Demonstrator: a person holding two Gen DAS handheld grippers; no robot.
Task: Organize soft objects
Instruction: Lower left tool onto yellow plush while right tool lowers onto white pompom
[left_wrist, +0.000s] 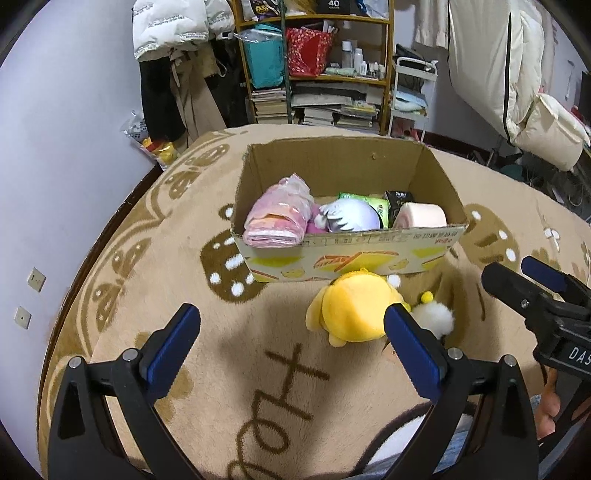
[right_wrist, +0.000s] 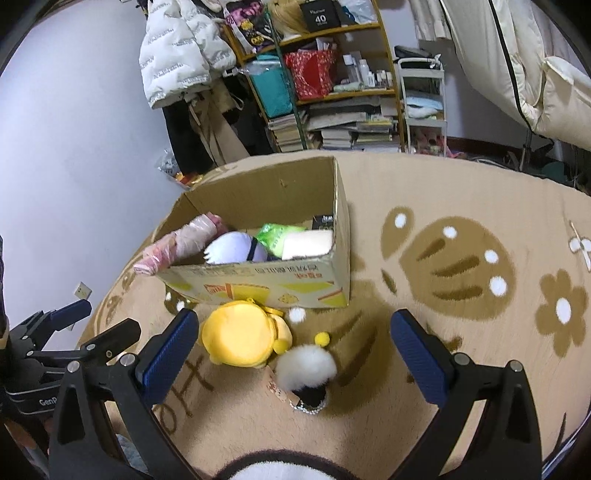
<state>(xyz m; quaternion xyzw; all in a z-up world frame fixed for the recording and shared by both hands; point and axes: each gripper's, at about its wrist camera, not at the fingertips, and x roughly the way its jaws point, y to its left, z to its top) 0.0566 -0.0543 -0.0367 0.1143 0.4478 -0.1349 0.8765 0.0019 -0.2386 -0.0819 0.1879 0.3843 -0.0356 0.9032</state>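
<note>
A cardboard box stands on the beige rug and shows in the right wrist view too. It holds a pink wrapped bundle, a white and lilac plush, green packets and a pink roll. A yellow plush lies in front of the box, with a white fluffy toy beside it. Both also show in the right wrist view, the yellow plush and the white toy. My left gripper is open, left of the yellow plush. My right gripper is open around both toys, above them.
The rug has brown patterns and lettering. A cluttered shelf with books and bags stands behind, with hung jackets to its left. A white wall runs along the left. The right gripper shows at the left wrist view's right edge.
</note>
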